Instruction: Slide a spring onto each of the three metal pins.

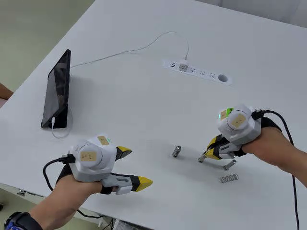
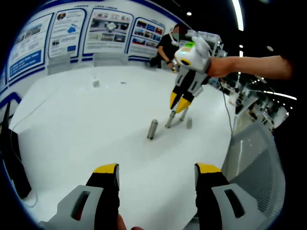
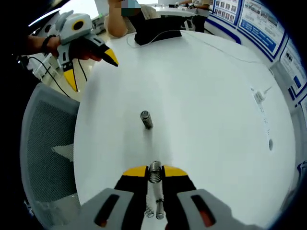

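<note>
White tabletop [image 1: 144, 96], seen from my headset. My left tongs [image 1: 135, 167] hover at the near left edge, their yellow tips spread wide and gripping nothing. My right tongs [image 1: 211, 149] are at the right, pinched narrow on a spring [image 3: 154, 176]. In the left gripper view the lower end of this spring meets the tabletop. Between the two tongs stands a short pin [image 1: 177, 151] with a spring already coiled around it. Just beside the right tongs is a second pin [image 1: 230, 165], and near it a loose spring [image 1: 229, 178] lies flat. A dark tablet [image 1: 56, 91] stands propped at the far left. A white power strip [image 1: 196, 71] lies farther back, with a thin cable plugged in.
</note>
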### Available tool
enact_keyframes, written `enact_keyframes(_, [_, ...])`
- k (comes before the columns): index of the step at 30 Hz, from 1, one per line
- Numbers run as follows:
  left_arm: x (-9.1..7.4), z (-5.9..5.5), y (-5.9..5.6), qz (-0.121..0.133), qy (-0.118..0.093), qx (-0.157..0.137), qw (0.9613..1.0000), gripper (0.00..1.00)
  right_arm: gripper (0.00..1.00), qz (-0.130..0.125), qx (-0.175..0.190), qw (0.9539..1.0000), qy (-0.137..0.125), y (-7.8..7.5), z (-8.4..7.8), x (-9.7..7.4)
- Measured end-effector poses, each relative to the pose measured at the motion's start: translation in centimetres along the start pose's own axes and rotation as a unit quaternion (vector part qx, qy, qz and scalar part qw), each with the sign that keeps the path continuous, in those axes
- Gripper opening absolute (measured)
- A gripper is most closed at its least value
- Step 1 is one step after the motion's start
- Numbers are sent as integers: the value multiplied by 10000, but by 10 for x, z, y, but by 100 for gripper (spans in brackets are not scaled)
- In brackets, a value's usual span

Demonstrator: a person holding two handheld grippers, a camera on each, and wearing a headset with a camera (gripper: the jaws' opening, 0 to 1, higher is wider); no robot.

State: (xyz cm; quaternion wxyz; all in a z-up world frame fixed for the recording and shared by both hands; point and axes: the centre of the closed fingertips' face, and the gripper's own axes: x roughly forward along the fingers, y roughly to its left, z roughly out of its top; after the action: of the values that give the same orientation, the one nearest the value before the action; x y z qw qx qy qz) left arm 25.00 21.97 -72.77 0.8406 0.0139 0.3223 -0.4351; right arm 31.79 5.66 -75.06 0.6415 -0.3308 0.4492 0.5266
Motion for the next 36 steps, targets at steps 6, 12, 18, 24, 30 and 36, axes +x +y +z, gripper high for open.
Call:
enact_keyframes(6, [0,-1,0,6,16,-8,10000,64,13,16,-97,9999,84,0,-1,8])
enact_keyframes(12, [0,0,1,15,10,-12,10000,64,13,59,-160,9998,133,1,-2,14])
enact_keyframes(18, [0,0,2,20,14,-22,10000,64,13,84,-162,9997,171,1,-3,22])
enact_keyframes(24, [-1,-1,2,26,20,-34,10000,65,13,60,-257,9994,239,4,-7,31])
enact_keyframes(30, [-1,-2,3,39,13,-47,10000,65,13,75,-243,9994,246,4,-9,34])
enact_keyframes(36, [-1,-2,4,45,9,-57,10000,64,14,98,-179,9995,237,3,-10,34])
